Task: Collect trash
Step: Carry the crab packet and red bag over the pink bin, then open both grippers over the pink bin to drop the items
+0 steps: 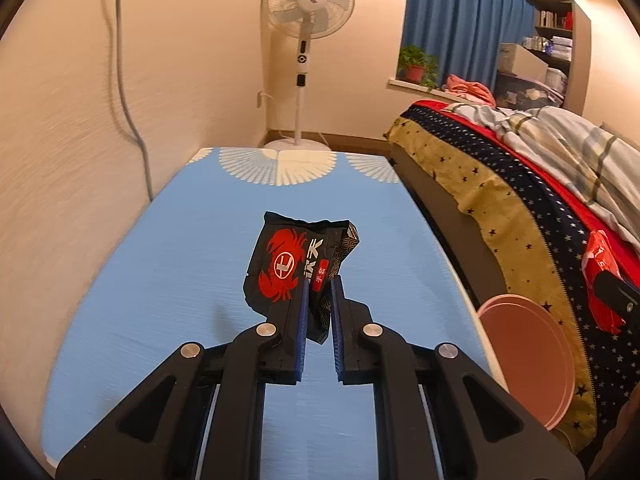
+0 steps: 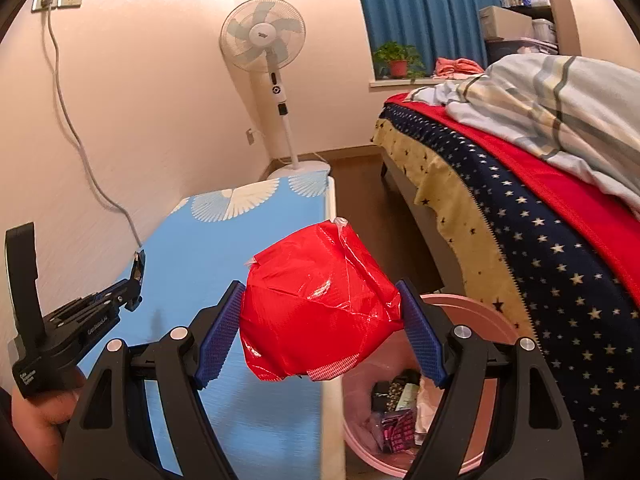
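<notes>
My left gripper (image 1: 319,286) is shut on a black wrapper with a red crab print (image 1: 292,268), held up above the blue table (image 1: 160,280). My right gripper (image 2: 322,294) is shut on a puffy red plastic bag (image 2: 316,312), its blue pads (image 2: 218,340) pressing both sides, over the table's right edge. Below it stands a pink bin (image 2: 476,320) holding several wrappers. The left gripper with its wrapper (image 2: 138,268) shows at the left in the right wrist view. The red bag (image 1: 600,276) and the bin rim (image 1: 524,356) appear at the right in the left wrist view.
A bed with a star-patterned blanket (image 2: 540,260) and striped quilt runs along the right, close to the bin. A white standing fan (image 1: 306,40) stands in the far corner. A grey cable (image 2: 80,152) hangs down the wall. A hand (image 2: 48,404) holds the left gripper.
</notes>
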